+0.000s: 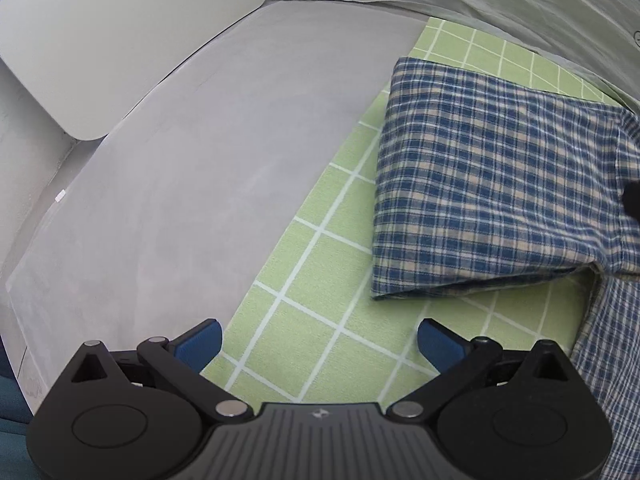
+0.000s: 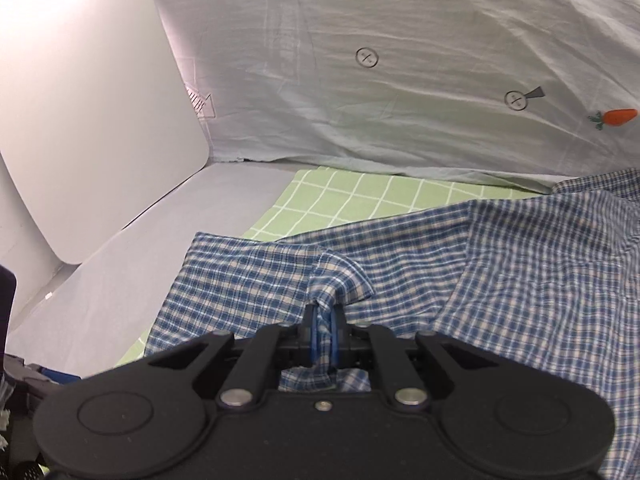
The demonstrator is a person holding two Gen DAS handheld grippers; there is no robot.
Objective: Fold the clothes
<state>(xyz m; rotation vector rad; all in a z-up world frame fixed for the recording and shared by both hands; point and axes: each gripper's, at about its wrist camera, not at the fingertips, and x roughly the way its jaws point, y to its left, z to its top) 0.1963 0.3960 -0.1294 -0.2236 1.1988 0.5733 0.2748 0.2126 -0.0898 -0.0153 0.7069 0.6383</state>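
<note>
A blue-and-cream plaid shirt (image 1: 492, 184) lies partly folded on a green checked mat (image 1: 320, 300). My left gripper (image 1: 320, 344) hangs open above the bare mat, below and left of the folded part, with nothing between its blue pads (image 1: 202, 344). In the right wrist view the plaid shirt (image 2: 520, 272) spreads across the mat (image 2: 360, 200). My right gripper (image 2: 325, 322) is shut on a bunched-up edge of the shirt, and the pinched cloth rises in a small peak above the pads.
A grey table surface (image 1: 180, 200) stretches left of the mat. A white rounded board (image 1: 120, 40) leans at the far left. A pale sheet with carrot prints (image 2: 400, 80) hangs behind the mat as a backdrop.
</note>
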